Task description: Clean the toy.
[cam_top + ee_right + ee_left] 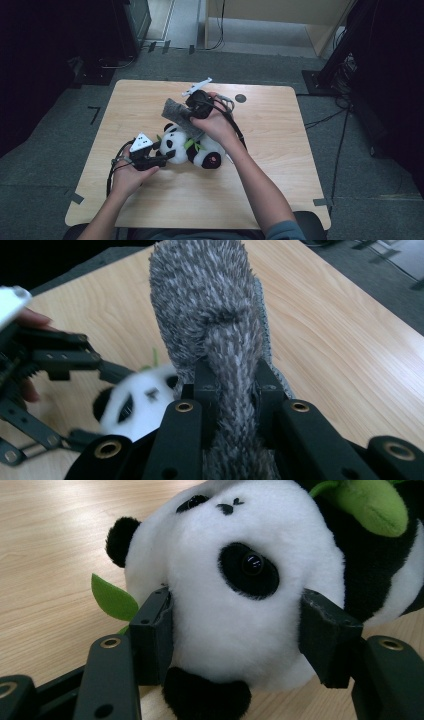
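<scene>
On the wooden tabletop (pixel 280 165) lies one plush panda (pixel 192 147), on its side near the middle, with green felt leaves (pixel 114 597) at its neck and a second green piece (pixel 372 505) across its black chest. One grey fuzzy cloth (pixel 180 115) hangs just above and behind the panda, held up off the wood. Two grippers are at work. At the panda's head, the left gripper (pixel 167 156) comes in from the person's near-left side; its fingers (pixel 155 630) stand partly spread and press into the white fur on either side of the face, one below the ear and one beside the cheek, so the head sits pinched between them. The right gripper (pixel 192 112) is raised over the panda's body, and its fingers (pixel 207 387) are squeezed close together on a bunched fold of the grey cloth, which fans out wide beyond them. From the right gripper view the cloth blocks most of the sight ahead, with the panda's face (pixel 137 407) and the left gripper's black linkage (pixel 60 360) peeking out beside it. One small dark round mark (pixel 241 98) sits on the tabletop's far side, well apart from the toy.
</scene>
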The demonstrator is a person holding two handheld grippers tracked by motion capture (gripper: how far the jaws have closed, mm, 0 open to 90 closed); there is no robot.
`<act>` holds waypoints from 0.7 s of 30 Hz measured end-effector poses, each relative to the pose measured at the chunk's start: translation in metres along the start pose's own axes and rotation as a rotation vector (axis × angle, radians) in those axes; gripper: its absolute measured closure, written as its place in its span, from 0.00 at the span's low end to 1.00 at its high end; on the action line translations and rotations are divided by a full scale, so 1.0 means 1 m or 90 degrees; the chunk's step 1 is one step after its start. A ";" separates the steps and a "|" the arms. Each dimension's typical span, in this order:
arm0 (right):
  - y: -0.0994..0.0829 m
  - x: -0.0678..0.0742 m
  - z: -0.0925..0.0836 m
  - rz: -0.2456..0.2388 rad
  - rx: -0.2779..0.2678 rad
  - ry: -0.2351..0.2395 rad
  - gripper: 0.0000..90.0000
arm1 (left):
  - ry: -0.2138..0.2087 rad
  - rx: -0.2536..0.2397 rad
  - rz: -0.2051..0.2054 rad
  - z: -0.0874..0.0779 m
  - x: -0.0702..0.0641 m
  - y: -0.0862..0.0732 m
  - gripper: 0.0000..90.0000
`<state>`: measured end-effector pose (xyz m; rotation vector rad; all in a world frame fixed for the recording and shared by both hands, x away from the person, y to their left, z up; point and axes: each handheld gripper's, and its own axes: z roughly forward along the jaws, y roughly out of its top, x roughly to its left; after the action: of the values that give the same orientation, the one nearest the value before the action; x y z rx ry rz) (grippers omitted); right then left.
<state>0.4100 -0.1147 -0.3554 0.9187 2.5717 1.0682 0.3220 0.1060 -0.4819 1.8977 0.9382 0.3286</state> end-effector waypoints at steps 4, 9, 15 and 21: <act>0.012 0.008 0.017 -0.007 0.006 0.024 0.88 | 0.000 0.000 0.000 0.000 0.000 0.000 0.42; 0.013 0.015 0.048 -0.015 0.046 0.050 0.88 | 0.000 -0.001 -0.001 0.000 0.000 0.000 0.42; 0.006 0.009 0.059 -0.008 0.062 0.038 0.88 | 0.002 -0.001 0.001 0.000 0.000 0.000 0.42; -0.002 -0.007 0.056 0.018 0.065 0.007 0.88 | 0.004 0.004 -0.004 0.000 -0.001 0.000 0.43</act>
<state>0.4377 -0.0878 -0.3972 0.9788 2.6513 0.9580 0.3217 0.1054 -0.4815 1.9003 0.9500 0.3283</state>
